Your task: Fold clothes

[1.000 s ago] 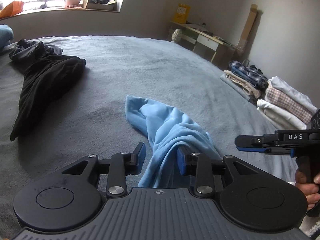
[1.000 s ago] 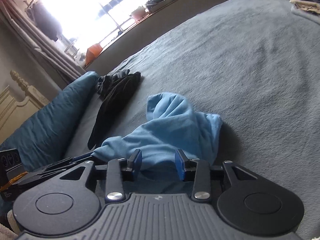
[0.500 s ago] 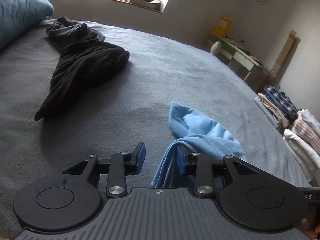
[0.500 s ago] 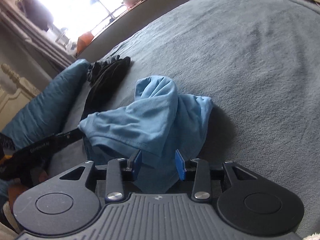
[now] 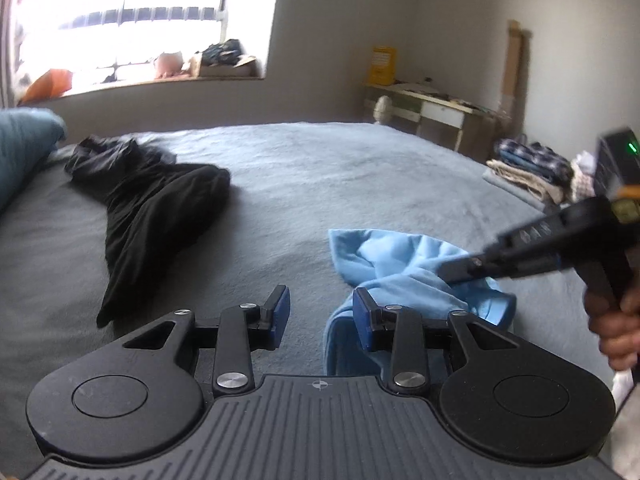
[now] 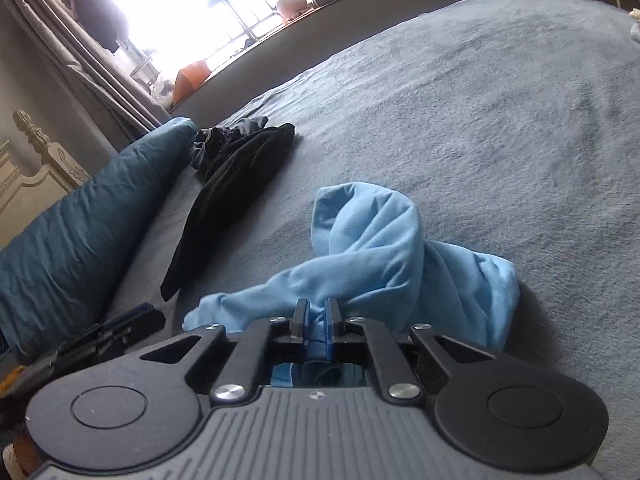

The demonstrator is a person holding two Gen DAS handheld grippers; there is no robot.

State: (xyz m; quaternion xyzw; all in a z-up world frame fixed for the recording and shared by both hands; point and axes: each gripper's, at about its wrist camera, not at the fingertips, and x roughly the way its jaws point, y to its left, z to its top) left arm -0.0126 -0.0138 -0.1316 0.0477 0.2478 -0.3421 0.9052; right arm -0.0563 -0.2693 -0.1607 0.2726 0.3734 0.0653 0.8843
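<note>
The right gripper (image 6: 316, 314) has just closed its blue-padded jaws, which now pinch a fold of a crumpled light blue cotton garment (image 6: 384, 256). The left gripper (image 5: 320, 312) sits partly open; its right pad touches the near edge of the same cloth, but nothing is clamped between the jaws. A hand (image 5: 618, 320) grips the right tool's handle at the right edge of the left wrist view. The garment lies bunched on a grey fleece bedspread (image 6: 500, 112), its long axis running from the right gripper's jaws away toward the far side of the bed, with one rounded hump standing up at the far end. Well apart to the left lies a rumpled black garment (image 5: 156, 208), stretched lengthwise toward a teal pillow (image 6: 80, 216). Beyond the bed are a bright barred window (image 5: 132, 12), a pale desk (image 5: 436, 110) against the wall, and a stack of folded clothes (image 5: 528, 168).
</note>
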